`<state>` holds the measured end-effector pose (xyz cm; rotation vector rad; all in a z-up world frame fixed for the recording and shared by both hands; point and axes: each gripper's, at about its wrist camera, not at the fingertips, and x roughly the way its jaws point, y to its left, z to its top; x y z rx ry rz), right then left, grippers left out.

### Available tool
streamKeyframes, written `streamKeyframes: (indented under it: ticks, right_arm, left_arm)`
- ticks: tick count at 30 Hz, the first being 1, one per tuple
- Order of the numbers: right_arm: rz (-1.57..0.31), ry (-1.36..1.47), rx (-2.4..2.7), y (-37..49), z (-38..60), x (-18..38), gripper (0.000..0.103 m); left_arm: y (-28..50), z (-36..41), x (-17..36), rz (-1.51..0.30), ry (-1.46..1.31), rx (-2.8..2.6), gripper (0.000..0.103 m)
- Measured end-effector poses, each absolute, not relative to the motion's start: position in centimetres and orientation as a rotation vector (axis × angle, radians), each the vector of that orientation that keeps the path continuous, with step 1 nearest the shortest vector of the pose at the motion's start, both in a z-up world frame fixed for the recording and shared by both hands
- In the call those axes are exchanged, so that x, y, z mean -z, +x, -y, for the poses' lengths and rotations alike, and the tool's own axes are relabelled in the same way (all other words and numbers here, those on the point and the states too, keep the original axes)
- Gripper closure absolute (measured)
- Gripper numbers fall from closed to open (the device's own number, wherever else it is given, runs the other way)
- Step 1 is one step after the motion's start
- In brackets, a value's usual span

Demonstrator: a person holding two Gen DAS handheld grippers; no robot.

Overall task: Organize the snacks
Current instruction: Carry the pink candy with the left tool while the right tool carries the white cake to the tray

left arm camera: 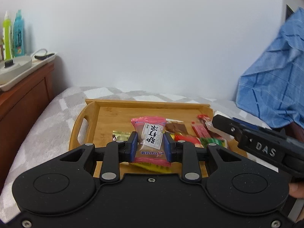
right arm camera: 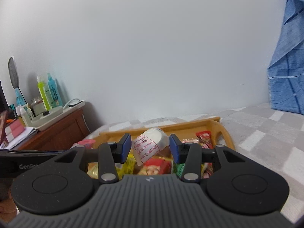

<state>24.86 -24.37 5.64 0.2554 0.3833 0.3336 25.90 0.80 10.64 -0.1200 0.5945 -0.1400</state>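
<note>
L gripper (left arm camera: 150, 146): blue pads clamped on both sides of a pink-edged snack pack (left arm camera: 150, 141), brown body, white label w/ black characters, held upright-ish, clear of the pile. Pads sit mid-pack, wrapper pinched in slightly, looks secure.

R gripper (right arm camera: 150, 147): jaws part-way apart w/ a white round snack in clear wrap (right arm camera: 152, 142), red print on it, between them. Right pad looks to touch the wrapper; left pad seems to have a gap. Can't tell if it's truly gripped or just sitting between.

Both are over the wooden tray (left arm camera: 117, 112), which sits on a grey-check blanket (left arm camera: 47, 117). Rest of the snacks (left arm camera: 197, 134) (red, green, gold, yellow wrappers) are heaped at the tray's near-right part; far-left floor is bare.

Step, imo: carrying one item per hand to sort spots. To do it well: keep the L squeeze as is, more would crush contents. Confirm R contact before swinging, slick film on a round item slips easily. Set down in the bare tray zone, like w/ like, labels up. Keep the two tools apart; the R one already crosses close in L view.
</note>
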Motion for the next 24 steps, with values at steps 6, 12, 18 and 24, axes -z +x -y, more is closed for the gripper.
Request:
streamKeyframes:
  ticks: [6,12,18,24]
  right_arm:
    - [-0.425,0.219,-0.403,28.7,23.0,-5.5,0.055]
    - [-0.515,0.142,-0.469,32.5,20.7,-4.9,0.055]
    - [-0.614,0.069,-0.512,36.0,18.7,-3.7,0.055]
    - [-0.671,0.049,-0.521,38.6,18.0,-3.0,0.055]
  left_arm:
    - [31.1,-2.4,-10.3,-0.649,-0.205,0.156,0.076]
    - [35.6,-3.0,-8.8,-0.700,-0.226,0.167,0.076]
    - [39.2,-3.3,-6.9,-0.758,-0.222,0.175,0.076]
    - [41.5,-3.8,-6.0,-0.776,-0.224,0.186,0.076]
